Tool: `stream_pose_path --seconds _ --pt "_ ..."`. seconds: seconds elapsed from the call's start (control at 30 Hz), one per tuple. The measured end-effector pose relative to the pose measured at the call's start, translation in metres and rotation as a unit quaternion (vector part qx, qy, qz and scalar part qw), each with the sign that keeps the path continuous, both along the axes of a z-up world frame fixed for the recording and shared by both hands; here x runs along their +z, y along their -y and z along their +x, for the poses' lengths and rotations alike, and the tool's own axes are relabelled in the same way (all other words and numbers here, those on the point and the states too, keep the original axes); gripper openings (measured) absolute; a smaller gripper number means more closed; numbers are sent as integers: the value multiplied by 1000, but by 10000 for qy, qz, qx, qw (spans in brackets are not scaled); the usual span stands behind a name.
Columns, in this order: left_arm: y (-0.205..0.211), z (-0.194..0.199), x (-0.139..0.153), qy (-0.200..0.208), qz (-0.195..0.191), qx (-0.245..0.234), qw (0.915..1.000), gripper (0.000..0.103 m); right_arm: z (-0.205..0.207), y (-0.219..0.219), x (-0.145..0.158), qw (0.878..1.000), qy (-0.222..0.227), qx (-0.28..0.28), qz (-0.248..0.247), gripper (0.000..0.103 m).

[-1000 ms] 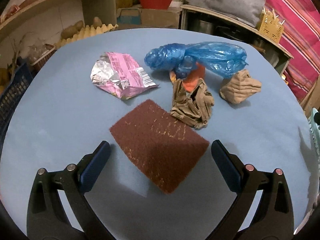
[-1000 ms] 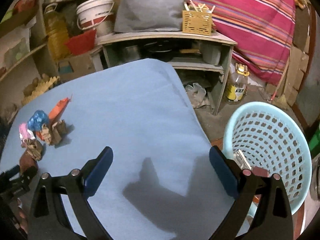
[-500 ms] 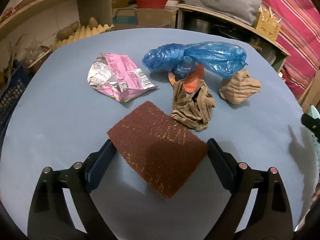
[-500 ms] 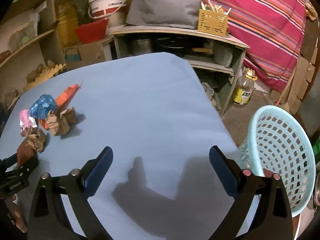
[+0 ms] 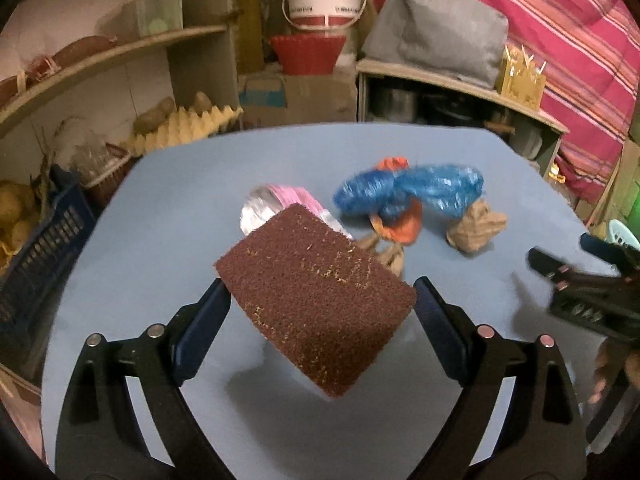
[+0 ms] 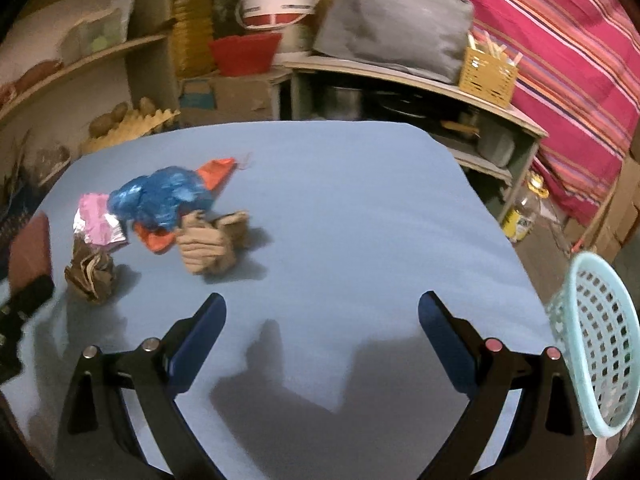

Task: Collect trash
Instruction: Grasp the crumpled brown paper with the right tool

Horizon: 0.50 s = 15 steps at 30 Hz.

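Note:
My left gripper is shut on a brown scouring pad and holds it lifted above the blue table. The pad also shows at the left edge of the right wrist view. Behind it lie a pink foil wrapper, a blue plastic bag, an orange scrap and a crumpled brown paper. Another brown paper wad stands left of the pile. My right gripper is open and empty over bare table. The light blue basket is at the right, off the table.
Shelves with buckets, a red basin and egg trays stand behind the table. A dark blue crate sits at the left edge. A low shelf and a bottle on the floor are at the right.
My left gripper closed on the scouring pad and lifted it off the table. My right gripper swung left, so the basket slid to the right edge of its view.

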<state>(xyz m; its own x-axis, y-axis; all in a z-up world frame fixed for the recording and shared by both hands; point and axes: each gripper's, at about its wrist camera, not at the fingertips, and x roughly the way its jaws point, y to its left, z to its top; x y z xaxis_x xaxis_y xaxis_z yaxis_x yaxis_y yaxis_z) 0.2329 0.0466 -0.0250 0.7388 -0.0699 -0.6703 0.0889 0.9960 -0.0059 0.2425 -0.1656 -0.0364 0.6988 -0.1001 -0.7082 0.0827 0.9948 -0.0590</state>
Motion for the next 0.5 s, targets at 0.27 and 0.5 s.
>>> stream_pose_path --seconds 0.27,0.5 --pt "-28 16 6 146 -140 220 9996 89 17 -37 -6 9997 -46 200 -120 95" --pt "-40 35 5 178 -229 387 9988 89 29 -51 -12 9993 -99 263 -250 95"
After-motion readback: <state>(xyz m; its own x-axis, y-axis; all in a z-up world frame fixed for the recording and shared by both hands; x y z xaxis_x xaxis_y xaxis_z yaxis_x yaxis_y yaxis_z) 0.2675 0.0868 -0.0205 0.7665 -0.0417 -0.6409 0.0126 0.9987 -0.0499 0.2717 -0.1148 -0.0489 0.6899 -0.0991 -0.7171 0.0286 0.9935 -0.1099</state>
